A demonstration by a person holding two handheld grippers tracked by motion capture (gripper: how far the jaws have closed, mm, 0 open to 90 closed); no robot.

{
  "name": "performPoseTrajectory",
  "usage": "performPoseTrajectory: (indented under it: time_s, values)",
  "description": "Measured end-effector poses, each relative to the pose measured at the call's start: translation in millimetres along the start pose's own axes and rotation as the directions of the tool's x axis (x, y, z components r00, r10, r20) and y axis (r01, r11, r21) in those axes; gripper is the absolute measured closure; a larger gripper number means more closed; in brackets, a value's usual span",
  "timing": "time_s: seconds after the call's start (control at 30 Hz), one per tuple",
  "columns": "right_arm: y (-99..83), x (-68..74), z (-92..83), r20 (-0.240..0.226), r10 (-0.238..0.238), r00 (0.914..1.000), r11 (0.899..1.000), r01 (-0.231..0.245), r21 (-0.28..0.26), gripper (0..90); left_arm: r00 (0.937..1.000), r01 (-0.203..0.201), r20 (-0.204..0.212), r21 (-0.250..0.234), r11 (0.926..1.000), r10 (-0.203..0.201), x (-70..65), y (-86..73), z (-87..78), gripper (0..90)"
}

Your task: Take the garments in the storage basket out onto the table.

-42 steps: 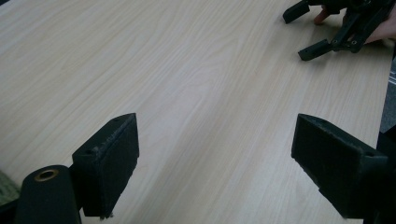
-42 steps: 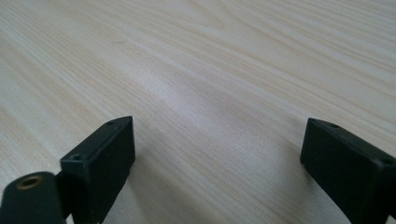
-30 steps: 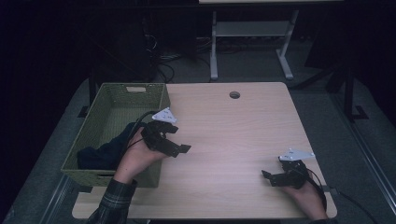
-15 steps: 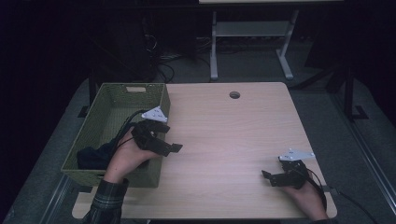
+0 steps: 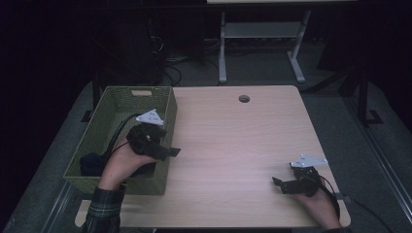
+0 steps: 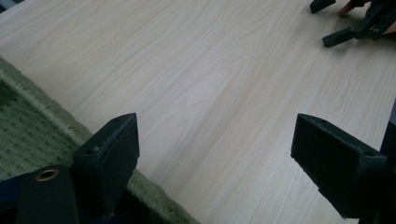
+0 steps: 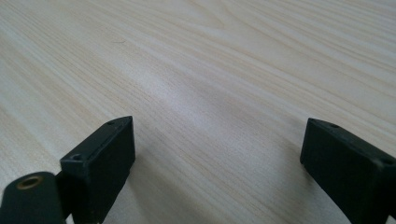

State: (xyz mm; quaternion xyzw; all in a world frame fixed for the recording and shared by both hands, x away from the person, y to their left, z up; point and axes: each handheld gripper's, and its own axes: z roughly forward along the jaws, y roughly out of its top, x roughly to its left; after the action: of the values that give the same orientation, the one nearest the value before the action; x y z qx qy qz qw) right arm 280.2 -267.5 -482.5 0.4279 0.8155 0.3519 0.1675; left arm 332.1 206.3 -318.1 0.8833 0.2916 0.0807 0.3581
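At the far left sits the basket (image 5: 109, 104), green and woven, with a dark cloth (image 5: 92, 162) bunched in its near corner. That cloth looks like the thing I'm after; it lies low inside, just left of my left hand (image 5: 124, 162).

My left gripper (image 5: 167, 151) hangs over the basket's right wall, jaws spread wide and holding nothing. In the left gripper view the rim (image 6: 56, 119) runs under the left jaw and both jaws point out over bare table (image 6: 210, 93), away from the cloth.

The risks I see here:
- The gripper is aimed the wrong way; if I close now I pinch air or the rim.
- Dipping in from this spot, a jaw could catch the woven wall and drag or tip the basket, which stands near the table's left edge.
- The cable (image 5: 119, 131) loops down into the basket and might snag the cloth or the weave.
- The cloth is dark in a dim basket, so I may misjudge depth and grab only a fold.

Far right, my right gripper (image 5: 284, 184) rests on the table near the front edge, jaws also wide and empty, well apart from everything.
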Motion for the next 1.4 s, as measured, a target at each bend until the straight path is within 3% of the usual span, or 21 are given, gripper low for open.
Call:
performPoseTrajectory:
  time_s: [0.27, 0.8, 1.4]
  values:
    - [0.0, 0.0, 0.0, 0.000, 0.000, 1.0000, 1.000, 0.000, 0.000, 9.6, 0.9985, 0.039, -0.040, -0.009, 0.9992, -0.039, 12.0, -9.8, -13.7, 15.1]
    - [0.0, 0.0, 0.0, 0.000, 0.000, 1.0000, 1.000, 0.000, 0.000, 9.7, 0.9926, 0.079, -0.092, -0.008, 0.9968, -0.080, 28.7, -24.1, -29.6, 15.1]
    - [0.0, 0.0, 0.0, 0.000, 0.000, 1.0000, 1.000, 0.000, 0.000, 9.7, 0.9782, 0.127, -0.167, 0.009, 0.9919, -0.124, 51.3, -42.7, -44.0, 15.1]
